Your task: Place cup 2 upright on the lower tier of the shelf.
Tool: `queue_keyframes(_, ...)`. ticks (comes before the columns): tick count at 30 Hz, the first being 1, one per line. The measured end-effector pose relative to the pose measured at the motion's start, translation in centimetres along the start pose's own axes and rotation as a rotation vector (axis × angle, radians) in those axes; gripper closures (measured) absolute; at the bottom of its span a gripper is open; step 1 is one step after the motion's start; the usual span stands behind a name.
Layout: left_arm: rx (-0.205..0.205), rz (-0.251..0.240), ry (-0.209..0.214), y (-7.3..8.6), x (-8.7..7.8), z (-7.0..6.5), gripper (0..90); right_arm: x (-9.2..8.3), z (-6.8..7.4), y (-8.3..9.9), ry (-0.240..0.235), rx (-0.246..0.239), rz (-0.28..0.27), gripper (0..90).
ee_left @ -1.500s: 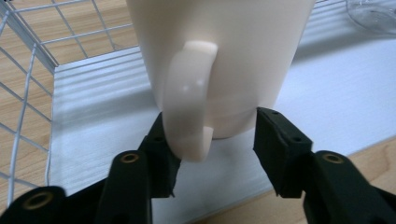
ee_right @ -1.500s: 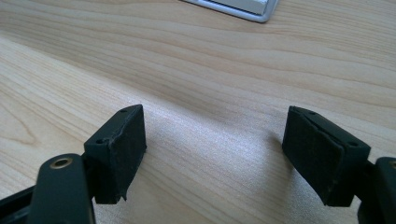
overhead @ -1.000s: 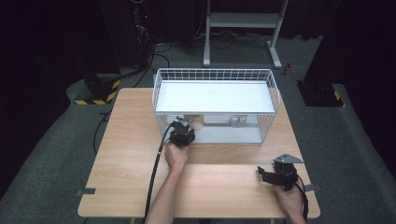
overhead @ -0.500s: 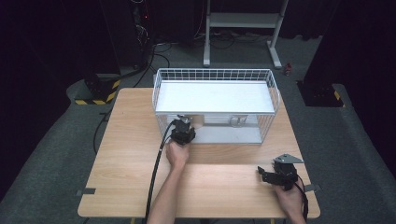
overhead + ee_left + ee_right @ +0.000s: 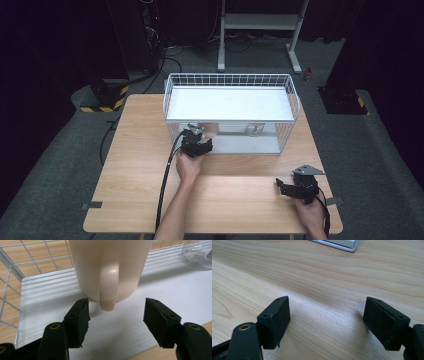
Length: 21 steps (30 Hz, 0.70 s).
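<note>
- Left gripper (image 5: 196, 140) at the near open side of the wire rack (image 5: 295, 102); its jaws have just been opening, from shut to partly spread.
- In the left gripper view the pads (image 5: 79, 316) stand either side of the mug handle (image 5: 108, 287), touching neither side of it; nothing gripped.
- Read: cream mug (image 5: 110, 265) just let go, placement on the lower shelf (image 5: 130, 322) looks done; next call is backing the gripper out without clipping the handle.
- Mug upright, long axis vertical, base flat on the white shelf; handle points straight at the left gripper, toward the person.
- Clear glass (image 5: 197, 253) farther along the shelf, well apart from the mug.
- Right gripper (image 5: 295, 187) rests low on the table (image 5: 140, 150) near the front right corner, jaws wide, empty, bare wood between them.
</note>
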State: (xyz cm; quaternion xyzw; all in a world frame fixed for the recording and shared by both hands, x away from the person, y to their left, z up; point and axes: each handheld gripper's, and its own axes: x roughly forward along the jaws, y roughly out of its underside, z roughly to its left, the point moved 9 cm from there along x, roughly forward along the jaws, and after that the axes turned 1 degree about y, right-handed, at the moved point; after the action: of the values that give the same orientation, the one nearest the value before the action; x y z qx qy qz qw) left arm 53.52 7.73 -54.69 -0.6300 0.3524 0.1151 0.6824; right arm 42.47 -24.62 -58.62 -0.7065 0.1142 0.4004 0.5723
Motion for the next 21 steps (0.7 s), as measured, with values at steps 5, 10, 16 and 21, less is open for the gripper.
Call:
queue_keyframes(5,0.033,-0.010,-0.008,0.2,-0.9,0.1,34.2,0.0,0.0,0.0,0.000,0.000,0.000,21.6)
queue_keyframes(10,0.030,-0.021,0.001,0.3,-1.6,0.0,33.3,0.0,0.0,0.0,0.000,0.000,0.000,21.6)
queue_keyframes(16,0.032,-0.038,0.013,0.4,-2.3,0.0,32.9,0.0,0.0,0.0,0.000,0.000,0.000,21.6)
queue_keyframes(21,0.027,-0.046,0.025,0.3,-2.8,-0.1,32.3,0.0,0.0,0.0,0.000,0.000,0.000,21.6)
